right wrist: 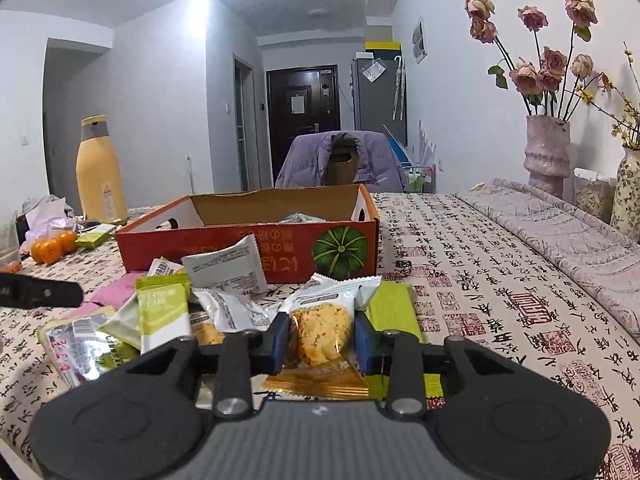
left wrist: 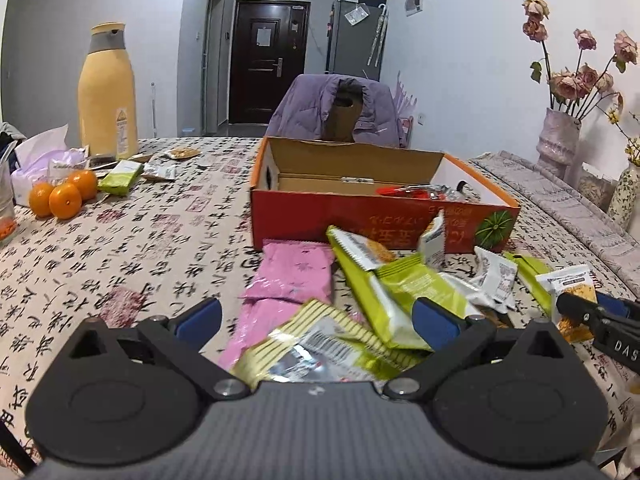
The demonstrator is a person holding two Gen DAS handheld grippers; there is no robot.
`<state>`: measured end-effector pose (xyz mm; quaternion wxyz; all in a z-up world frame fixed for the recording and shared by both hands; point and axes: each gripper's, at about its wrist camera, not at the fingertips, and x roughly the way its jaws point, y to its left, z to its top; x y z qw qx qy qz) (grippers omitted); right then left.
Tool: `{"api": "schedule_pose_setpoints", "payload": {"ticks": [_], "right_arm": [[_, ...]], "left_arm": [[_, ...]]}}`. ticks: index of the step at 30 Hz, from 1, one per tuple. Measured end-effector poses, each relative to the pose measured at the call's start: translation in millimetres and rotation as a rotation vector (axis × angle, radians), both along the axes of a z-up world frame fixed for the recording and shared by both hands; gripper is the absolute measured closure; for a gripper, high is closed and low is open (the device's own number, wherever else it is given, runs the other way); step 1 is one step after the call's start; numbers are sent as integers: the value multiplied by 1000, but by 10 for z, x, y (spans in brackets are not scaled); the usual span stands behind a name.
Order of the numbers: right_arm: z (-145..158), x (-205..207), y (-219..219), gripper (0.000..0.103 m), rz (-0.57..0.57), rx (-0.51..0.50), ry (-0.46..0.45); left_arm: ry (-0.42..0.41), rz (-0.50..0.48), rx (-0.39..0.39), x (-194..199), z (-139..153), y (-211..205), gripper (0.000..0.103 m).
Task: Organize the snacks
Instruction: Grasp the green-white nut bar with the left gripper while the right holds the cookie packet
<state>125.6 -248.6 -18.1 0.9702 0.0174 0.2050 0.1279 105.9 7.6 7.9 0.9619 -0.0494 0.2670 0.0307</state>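
Note:
A red cardboard box (left wrist: 360, 220) (right wrist: 256, 248) stands open on the table with a few snack packs inside. A heap of snack packets lies in front of it: pink packs (left wrist: 292, 276), green-and-white packs (left wrist: 384, 292) (right wrist: 162, 312) and a yellow striped pack (left wrist: 320, 340). My left gripper (left wrist: 316, 320) is open wide over the striped and pink packs, touching none. My right gripper (right wrist: 322, 340) has its blue pads on either side of a cracker packet (right wrist: 324, 332) with an orange end, shut on it. It also shows in the left wrist view (left wrist: 576, 304).
At the far left stand a tall yellow bottle (left wrist: 108, 92), three oranges (left wrist: 64, 196), a tissue bag (left wrist: 40, 160) and more small packs. Vases with dried roses (right wrist: 548, 152) stand at the right on a folded quilt (right wrist: 560, 232). A chair with a purple jacket (left wrist: 340, 108) is behind the box.

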Motion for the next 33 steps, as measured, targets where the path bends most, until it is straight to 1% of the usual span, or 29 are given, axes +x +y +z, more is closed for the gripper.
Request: {"api": "schedule_pose_setpoints", "payload": {"ticks": [3, 7, 11, 15, 17, 19, 20, 22, 24, 25, 28, 30, 32, 33], "right_arm": [[1, -20, -38, 70, 0, 7, -9], [-2, -27, -119, 70, -4, 14, -20], [-28, -20, -207, 70, -8, 28, -23], [-58, -10, -324, 70, -8, 55, -24], [-72, -14, -359, 70, -3, 59, -27], [-78, -27, -375, 70, 7, 59, -36], [-80, -35, -385, 70, 11, 62, -40], [-85, -40, -414, 70, 18, 70, -46], [-104, -39, -441, 70, 22, 77, -48], [-115, -36, -456, 70, 24, 82, -47], [-153, -38, -489, 70, 36, 96, -40], [-161, -52, -489, 70, 44, 99, -41], [-167, -67, -490, 70, 49, 102, -42], [-169, -78, -490, 70, 52, 105, -43]], "left_arm": [[9, -12, 5, 74, 45, -145, 0], [45, -18, 30, 194, 65, -416, 0], [67, -47, 59, 266, 50, -717, 0], [92, -54, 99, 331, 9, -991, 6], [121, -31, 98, 378, -27, -1064, 9], [144, -11, 93, 425, -54, -1106, 18], [153, 0, 96, 448, -67, -1127, 19], [171, 12, 107, 488, -102, -1179, 25], [188, 20, 122, 514, -140, -1227, 26], [194, 27, 127, 528, -161, -1246, 29], [206, 57, 137, 552, -189, -1274, 33], [209, 70, 154, 562, -202, -1299, 34], [212, 83, 179, 572, -218, -1333, 38], [212, 87, 185, 572, -221, -1343, 45]]}}
